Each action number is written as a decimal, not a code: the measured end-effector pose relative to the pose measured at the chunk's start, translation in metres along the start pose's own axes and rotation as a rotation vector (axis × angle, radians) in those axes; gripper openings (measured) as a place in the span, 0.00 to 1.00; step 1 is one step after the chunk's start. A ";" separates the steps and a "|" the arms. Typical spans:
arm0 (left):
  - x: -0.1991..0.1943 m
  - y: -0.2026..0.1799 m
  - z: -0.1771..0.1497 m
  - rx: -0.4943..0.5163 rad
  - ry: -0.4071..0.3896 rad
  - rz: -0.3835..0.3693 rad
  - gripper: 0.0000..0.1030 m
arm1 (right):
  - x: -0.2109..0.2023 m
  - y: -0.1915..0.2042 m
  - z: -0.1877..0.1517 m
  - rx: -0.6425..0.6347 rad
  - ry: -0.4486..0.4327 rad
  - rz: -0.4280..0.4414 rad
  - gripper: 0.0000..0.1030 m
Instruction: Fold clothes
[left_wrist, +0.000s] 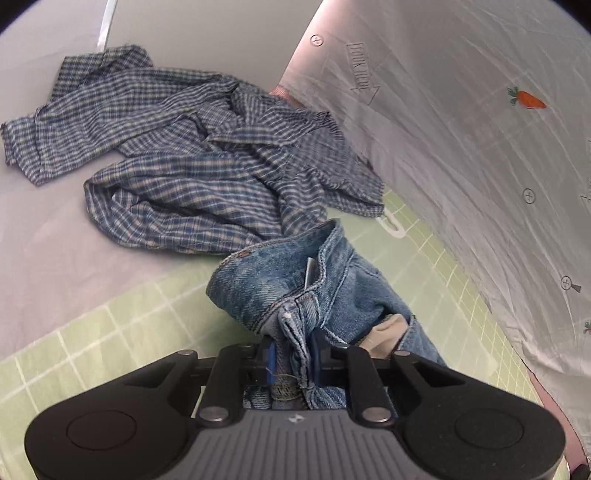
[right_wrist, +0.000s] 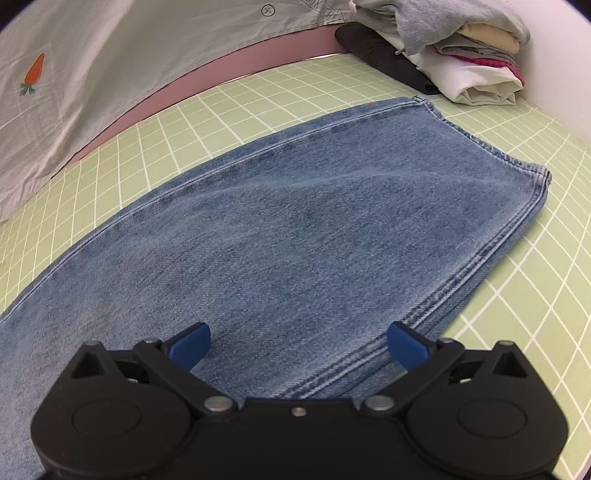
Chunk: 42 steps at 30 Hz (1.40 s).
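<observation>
Left wrist: sheet (left_wrist: 461, 122) print unreadable, carrot (left_wrist: 526, 99).

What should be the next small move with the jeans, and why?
Probably close the right gripper on the leg: the left gripper already pinches the jeans at the waistband, while the right one is open over the flat leg.

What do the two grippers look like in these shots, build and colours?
The left gripper and the right gripper are the same build: black plastic body, two round black discs at the sides, scissor-style black link arms on silver pivot pins, blue finger pads. The left shows a ribbed grey centre plate with a small logo. No cables or sleeves visible.
</observation>
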<state>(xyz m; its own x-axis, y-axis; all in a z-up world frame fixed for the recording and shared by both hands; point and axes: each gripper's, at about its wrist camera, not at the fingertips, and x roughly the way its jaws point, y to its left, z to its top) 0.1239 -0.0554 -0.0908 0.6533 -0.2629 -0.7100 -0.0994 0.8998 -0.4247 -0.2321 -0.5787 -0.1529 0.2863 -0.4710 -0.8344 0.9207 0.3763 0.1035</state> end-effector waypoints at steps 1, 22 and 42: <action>-0.007 -0.007 -0.001 0.021 -0.015 -0.017 0.18 | 0.000 -0.003 0.001 0.006 -0.001 0.005 1.00; -0.034 -0.203 -0.169 0.540 0.131 -0.245 0.12 | 0.006 -0.102 0.038 -0.010 -0.028 0.029 1.00; -0.042 -0.234 -0.209 0.667 0.281 -0.270 0.68 | 0.032 -0.135 0.057 -0.071 -0.041 -0.013 1.00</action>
<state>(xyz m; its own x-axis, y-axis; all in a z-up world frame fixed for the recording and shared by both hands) -0.0376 -0.3274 -0.0792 0.3669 -0.5013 -0.7836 0.5674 0.7881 -0.2385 -0.3320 -0.6895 -0.1626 0.2864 -0.5076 -0.8126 0.9036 0.4251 0.0529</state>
